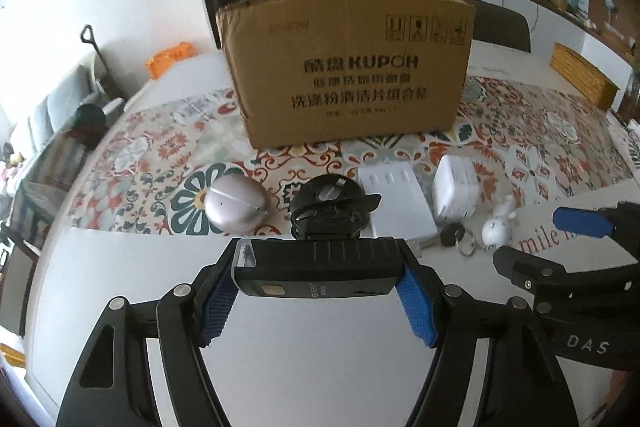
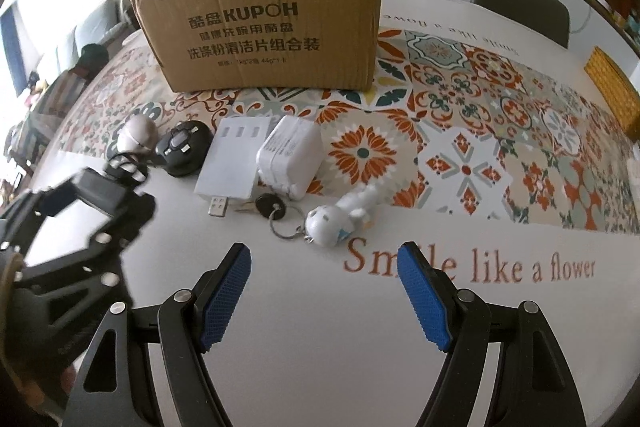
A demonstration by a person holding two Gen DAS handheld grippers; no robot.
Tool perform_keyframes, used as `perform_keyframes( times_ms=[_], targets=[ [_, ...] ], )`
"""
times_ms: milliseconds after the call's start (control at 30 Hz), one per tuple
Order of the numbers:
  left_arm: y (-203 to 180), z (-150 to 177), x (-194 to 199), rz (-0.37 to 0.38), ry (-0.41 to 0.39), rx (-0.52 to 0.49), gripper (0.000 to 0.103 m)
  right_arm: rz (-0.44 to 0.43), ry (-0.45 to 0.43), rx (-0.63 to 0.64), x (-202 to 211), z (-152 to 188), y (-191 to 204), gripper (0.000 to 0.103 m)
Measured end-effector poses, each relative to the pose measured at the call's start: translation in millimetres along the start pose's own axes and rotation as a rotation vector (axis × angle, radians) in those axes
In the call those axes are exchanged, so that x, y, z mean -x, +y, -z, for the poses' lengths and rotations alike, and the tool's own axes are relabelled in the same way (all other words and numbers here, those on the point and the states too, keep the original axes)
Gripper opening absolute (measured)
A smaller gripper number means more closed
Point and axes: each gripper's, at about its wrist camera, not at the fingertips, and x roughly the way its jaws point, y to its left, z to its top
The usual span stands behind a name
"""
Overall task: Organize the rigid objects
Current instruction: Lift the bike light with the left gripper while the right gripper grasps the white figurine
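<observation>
With the flat black rectangular device pinched in the left gripper and the right gripper spread empty, level carriage over the brown cardboard box rim is advised.

One cardboard box stands on the table. Before it lie one pinkish egg-shaped case, one round black device, two white chargers, one flat and one blocky, one key on a ring, and one white figurine. One black rectangular device sits between gripper pads.
</observation>
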Motion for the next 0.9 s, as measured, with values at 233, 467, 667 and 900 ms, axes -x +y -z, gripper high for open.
perform_keyframes(
  times_ms=[233,467,667,900],
  targets=[
    [-13.8,5.4,-9.9,-0.012,0.034,0.047,0.072,-0.009,-0.01,0.118,-9.1,-8.8,-9.0,0.076],
    [-28.4,7.7,-17.2,-0.029,0.052,0.051,0.072,-0.021,-0.019,0.194,-24.3,-18.3,-14.9,0.075],
    [-29.2,9.4,-23.1,-0.057,0.071,0.06,0.072,-0.057,-0.015,0.24,-36.6,-23.0,-13.9,0.075],
    [-27.1,10.2,-25.2,-0.074,0.077,0.055,0.072,-0.112,-0.023,0.258,-44.7,-24.0,-8.4,0.067]
  ],
)
